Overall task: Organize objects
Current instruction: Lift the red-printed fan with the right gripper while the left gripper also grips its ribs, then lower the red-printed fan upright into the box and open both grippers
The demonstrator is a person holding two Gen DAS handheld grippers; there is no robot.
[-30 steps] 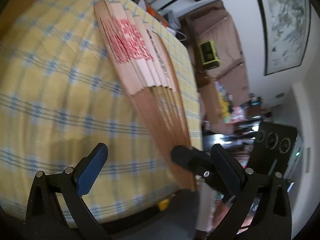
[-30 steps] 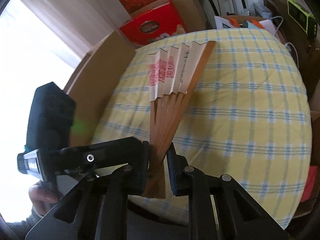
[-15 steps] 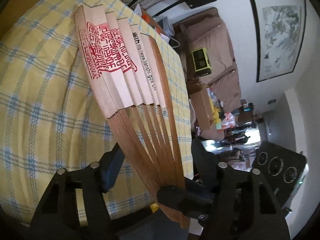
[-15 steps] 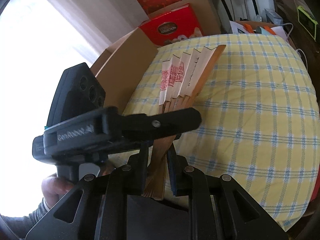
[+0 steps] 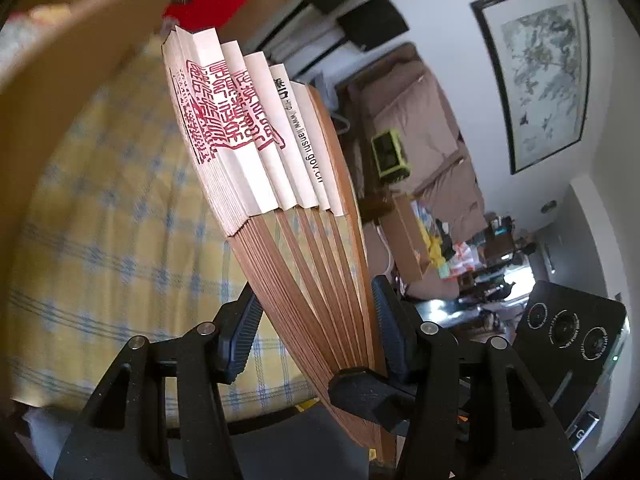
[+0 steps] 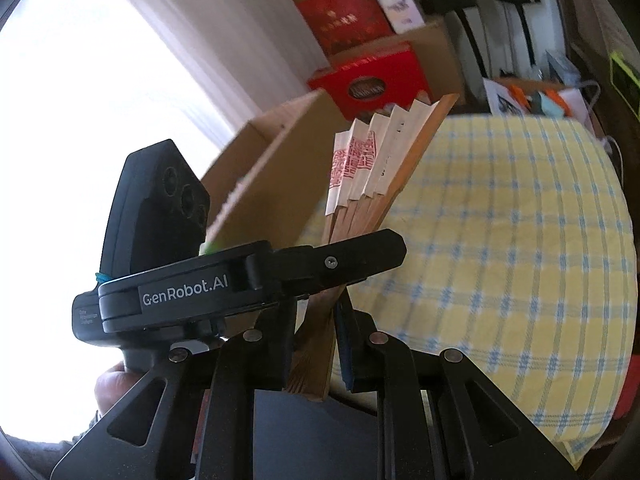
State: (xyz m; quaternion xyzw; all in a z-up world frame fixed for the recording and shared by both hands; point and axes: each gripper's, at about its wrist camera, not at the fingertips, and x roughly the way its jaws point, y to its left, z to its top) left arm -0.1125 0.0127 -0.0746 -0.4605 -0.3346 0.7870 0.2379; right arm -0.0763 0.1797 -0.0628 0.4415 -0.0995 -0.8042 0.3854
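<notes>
Left wrist view: the left gripper, wide open a second ago, has just been closing and its pads now press both sides of the fan ribs. The half-folded fan is now lifted off the yellow checked counter. Only here the red print reads clearly.

Right wrist view: the right gripper stays clamped on the fan's base. Only here a hand shows, holding the left gripper.

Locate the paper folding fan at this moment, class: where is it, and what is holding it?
The folding fan is lifted above the yellow checked tablecloth, partly spread. The right gripper clamps its handle end, and the left gripper has just been closing around its wooden ribs.
</notes>
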